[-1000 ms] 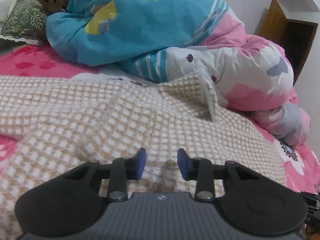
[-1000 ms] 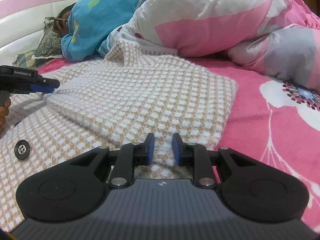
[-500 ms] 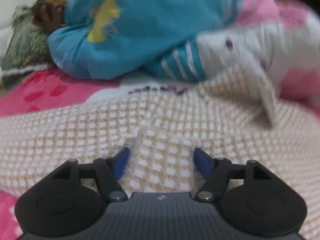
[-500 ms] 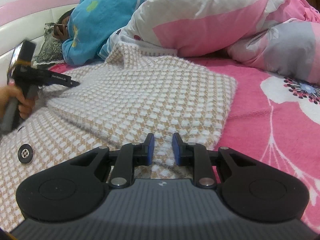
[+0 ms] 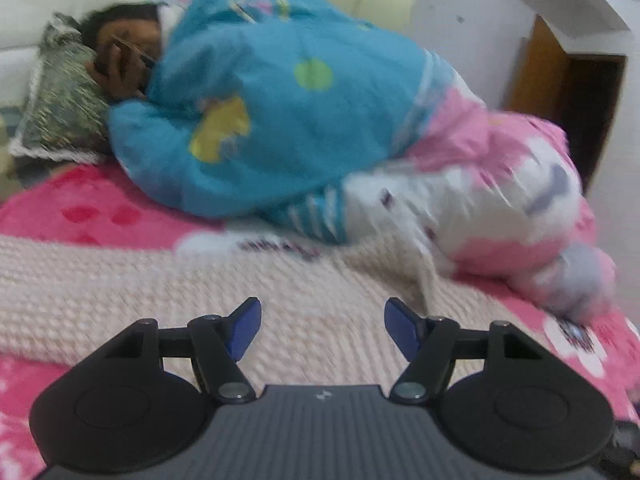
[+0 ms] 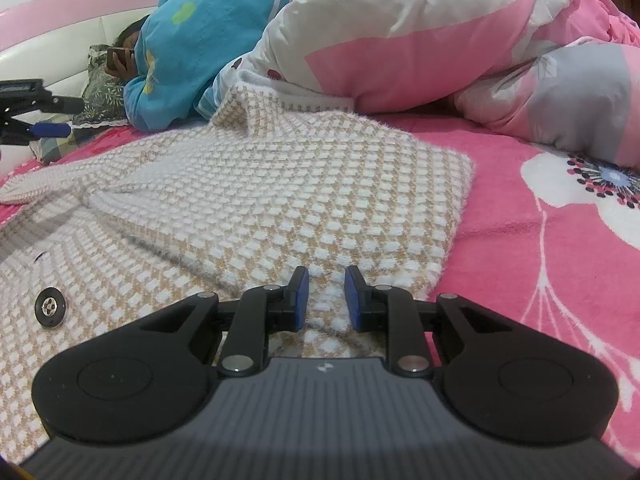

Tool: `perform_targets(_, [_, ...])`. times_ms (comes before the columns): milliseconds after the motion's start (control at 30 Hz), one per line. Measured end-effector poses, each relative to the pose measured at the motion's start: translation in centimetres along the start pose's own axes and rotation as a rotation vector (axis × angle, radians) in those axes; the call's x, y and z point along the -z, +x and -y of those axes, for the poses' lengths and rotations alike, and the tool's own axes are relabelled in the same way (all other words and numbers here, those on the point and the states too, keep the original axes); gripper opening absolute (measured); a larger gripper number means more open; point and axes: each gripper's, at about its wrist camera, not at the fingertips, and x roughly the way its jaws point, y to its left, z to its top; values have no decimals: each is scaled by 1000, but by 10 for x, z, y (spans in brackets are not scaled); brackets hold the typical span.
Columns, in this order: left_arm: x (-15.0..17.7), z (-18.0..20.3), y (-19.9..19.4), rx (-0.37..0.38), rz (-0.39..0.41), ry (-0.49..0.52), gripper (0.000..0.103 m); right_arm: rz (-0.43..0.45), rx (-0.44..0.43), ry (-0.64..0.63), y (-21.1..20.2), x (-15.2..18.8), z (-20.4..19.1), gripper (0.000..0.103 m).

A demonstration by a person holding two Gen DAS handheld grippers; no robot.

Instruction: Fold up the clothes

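Checked knit garment (image 6: 280,200) spread on pink bedsheet (image 6: 540,240). Right gripper (image 6: 326,300) clamped on its near fold; left gripper (image 5: 322,330) above it, closing, holding nothing.

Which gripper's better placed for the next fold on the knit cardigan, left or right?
Right, probably. The right gripper sits low at the cardigan hem, knit between its narrow jaws. The left gripper hangs above the fabric, jaws wide apart and closing, holding nothing.
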Motion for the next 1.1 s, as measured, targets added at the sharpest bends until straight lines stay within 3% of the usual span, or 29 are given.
perform_targets(100, [24,3,16,29,-64,7,69,-3,10,-15,0,0,-2,19])
perform_targets(167, [39,-1,34,0,-117,8,64,-10,14,-20,1,-1,-3,19])
perform_targets(267, [49,-3,38,-10,-105,20,65,-40,21,-26,2,-7,-4,19])
perform_targets(367, [51,-7,35,12,-96,13,67,-140,65,-36,-2,-33,-13,22])
perform_targets(467, [51,-15,34,43,-82,-21,67,-61,47,-45,-19,-70,-37,22])
perform_targets(600, [53,-25,29,82,-64,-76,67,40,13,-149,-15,-102,-87,22])
perform_targets(733, [55,-33,28,117,-48,-121,67,-7,50,-162,30,-91,-110,22])
perform_targets(800, [55,-36,28,130,-44,-136,67,-139,84,-140,68,-64,-106,22])
perform_targets(867, [54,-37,26,137,-36,-146,67,-76,68,-105,70,-45,-99,22])
perform_targets(967, [53,-39,24,142,-29,-161,67,-130,84,-77,65,-65,-104,22])
perform_targets(1100, [50,-40,22,135,-35,-177,67,-51,35,-106,56,-92,-119,22])
